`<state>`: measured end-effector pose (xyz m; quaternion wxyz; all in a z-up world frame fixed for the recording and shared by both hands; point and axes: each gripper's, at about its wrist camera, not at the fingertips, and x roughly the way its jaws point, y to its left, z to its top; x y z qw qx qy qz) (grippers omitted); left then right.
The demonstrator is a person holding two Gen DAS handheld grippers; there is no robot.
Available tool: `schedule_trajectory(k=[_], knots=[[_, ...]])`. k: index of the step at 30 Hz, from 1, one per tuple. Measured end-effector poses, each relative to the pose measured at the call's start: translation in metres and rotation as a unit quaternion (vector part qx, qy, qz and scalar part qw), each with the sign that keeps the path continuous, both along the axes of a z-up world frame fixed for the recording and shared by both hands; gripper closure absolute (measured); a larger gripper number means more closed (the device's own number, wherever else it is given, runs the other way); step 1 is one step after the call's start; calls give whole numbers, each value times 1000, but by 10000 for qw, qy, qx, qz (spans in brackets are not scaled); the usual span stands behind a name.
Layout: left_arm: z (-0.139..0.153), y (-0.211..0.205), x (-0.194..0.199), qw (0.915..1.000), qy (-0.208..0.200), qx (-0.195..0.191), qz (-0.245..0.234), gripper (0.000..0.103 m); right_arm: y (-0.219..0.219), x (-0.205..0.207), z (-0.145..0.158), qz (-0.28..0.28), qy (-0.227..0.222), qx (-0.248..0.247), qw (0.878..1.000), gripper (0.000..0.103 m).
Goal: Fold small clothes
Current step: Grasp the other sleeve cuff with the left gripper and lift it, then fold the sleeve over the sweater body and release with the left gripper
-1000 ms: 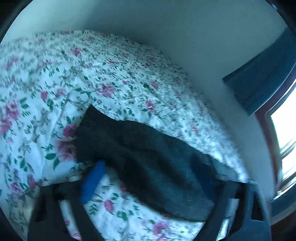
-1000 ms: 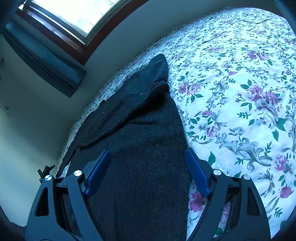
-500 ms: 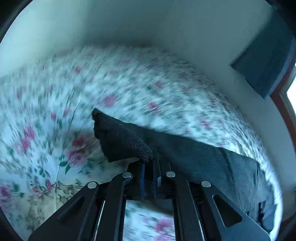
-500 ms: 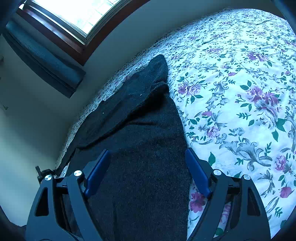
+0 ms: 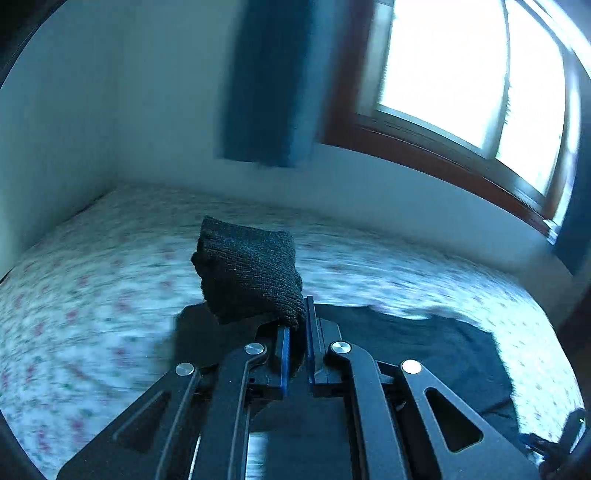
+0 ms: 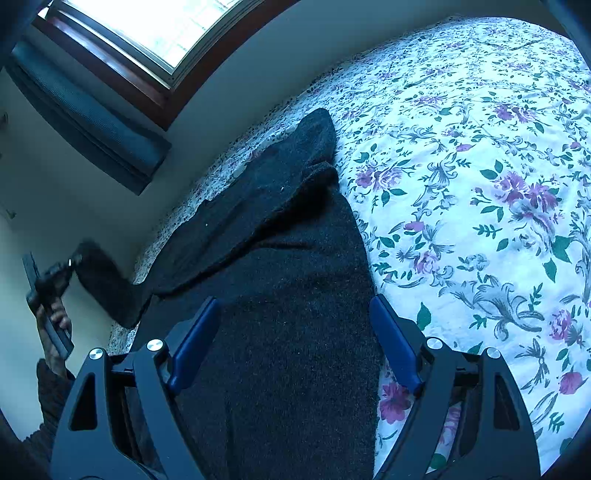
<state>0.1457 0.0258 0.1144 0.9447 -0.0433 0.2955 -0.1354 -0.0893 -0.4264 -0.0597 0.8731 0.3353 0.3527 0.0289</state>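
The left tool (image 5: 295, 332) is pinched tight on one end of the dark knit garment (image 5: 248, 271) — that end sticks up past the blue fingers (image 5: 283, 354), lifted off the bed (image 5: 92, 295). In the right wrist view the left tool (image 6: 55, 273) shows small at the far left, with a hand (image 6: 55, 321) around its handle and the cloth hanging from it.

The right tool (image 6: 295, 339) is spread wide, its blue pads (image 6: 393, 345) apart and gripping nothing. It hovers over the garment (image 6: 288, 295), which lies long and flat on the flowery bed sheet (image 6: 480, 184). Behind the bed are a wall, a window (image 6: 159, 33) and a dark blue curtain (image 6: 92, 125).
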Motion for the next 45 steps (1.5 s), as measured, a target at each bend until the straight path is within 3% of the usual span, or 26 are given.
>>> schedule_trajectory(k=[6, 10, 18, 20, 21, 22, 24, 26, 30, 34, 37, 41, 45], knots=[[-31, -117, -1, 9959, 336, 39, -839, 97, 1, 0, 0, 5, 8, -3, 10000, 20], [-70, -185, -4, 9906, 498, 411, -1205, 97, 1, 0, 0, 5, 12, -7, 10000, 20], [-143, -268, -10, 9784, 831, 1198, -1468, 96, 1, -1, 1, 6, 9, 12, 10000, 20], [-149, -274, -18, 9767, 791, 1343, -1473, 92, 2, -2, 1, 0, 4, 30, 10000, 20], [-151, -274, -22, 9759, 797, 1347, -1523, 83, 2, -2, 1, 0, 2, 35, 10000, 20], [-151, -273, -25, 9754, 792, 1325, -1573, 76, 2, -2, 1, -2, 3, 30, 10000, 20], [-143, -264, -36, 9758, 692, 1208, -1688, 53, 2, -3, 1, 0, -4, 40, 10000, 20], [-128, -245, -50, 9777, 469, 1074, -1741, 48, 3, -3, 2, -6, -10, 54, 10000, 20], [-113, -197, -64, 9811, 188, 1090, -1585, 46, 3, -8, 5, -12, -35, 106, 9999, 20], [-119, -127, -60, 9880, 384, 1059, -1058, 46, 10, -15, 26, -69, -70, -30, 9999, 20], [-133, -73, -53, 9894, 437, 1284, -513, 40, 26, -9, 55, 19, -175, -141, 9997, 20], [-150, -18, -36, 9856, 556, 1583, 205, 39, 43, 21, 77, 334, -343, 245, 9986, 20], [-162, 14, -17, 9838, 848, 1440, 651, 39, 58, 85, 73, 380, 10, 310, 9988, 22]])
